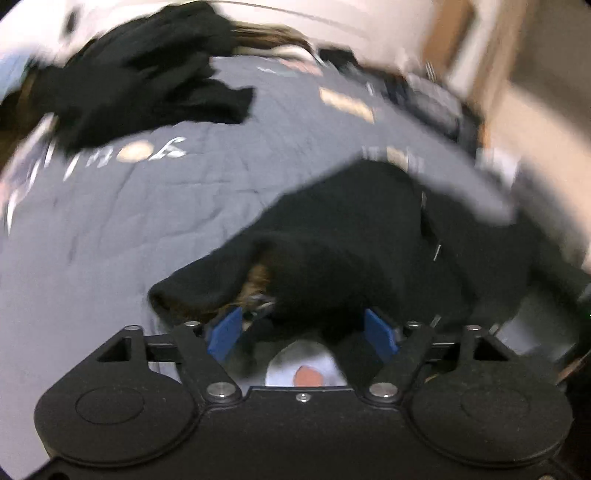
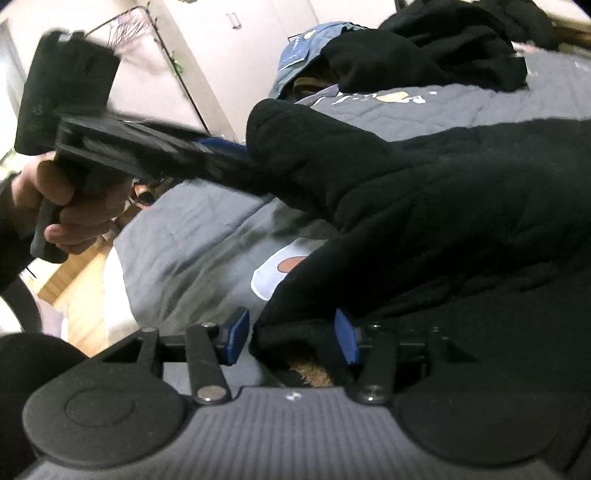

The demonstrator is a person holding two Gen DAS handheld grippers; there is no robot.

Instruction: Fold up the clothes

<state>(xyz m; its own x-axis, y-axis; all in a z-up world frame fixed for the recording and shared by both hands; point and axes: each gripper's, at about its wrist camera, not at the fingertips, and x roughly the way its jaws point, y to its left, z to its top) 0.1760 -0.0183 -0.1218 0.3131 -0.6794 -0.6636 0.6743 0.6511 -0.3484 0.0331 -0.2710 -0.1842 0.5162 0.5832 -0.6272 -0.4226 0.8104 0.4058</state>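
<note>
Grey quilt [image 1: 155, 206], black fleece garment [image 1: 351, 236], rumpled

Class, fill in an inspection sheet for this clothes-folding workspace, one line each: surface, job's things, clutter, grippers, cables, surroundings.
Surface: grey quilted bedspread with printed lettering and cartoon patches, lightly wrinkled.
Job's things: black fleece garment spread at the near edge, brown lining showing at its opening; pile of dark clothes heaped at the far end.
Clutter: blue printed fabric beside the pile.
Grippers: left gripper open, blue pads apart, garment edge between them; right gripper open, a fold of the garment between its pads, not visibly pinched.
Cables: nothing seen.
Surroundings: white wardrobe doors, thin black metal rack, wooden floor.
</note>
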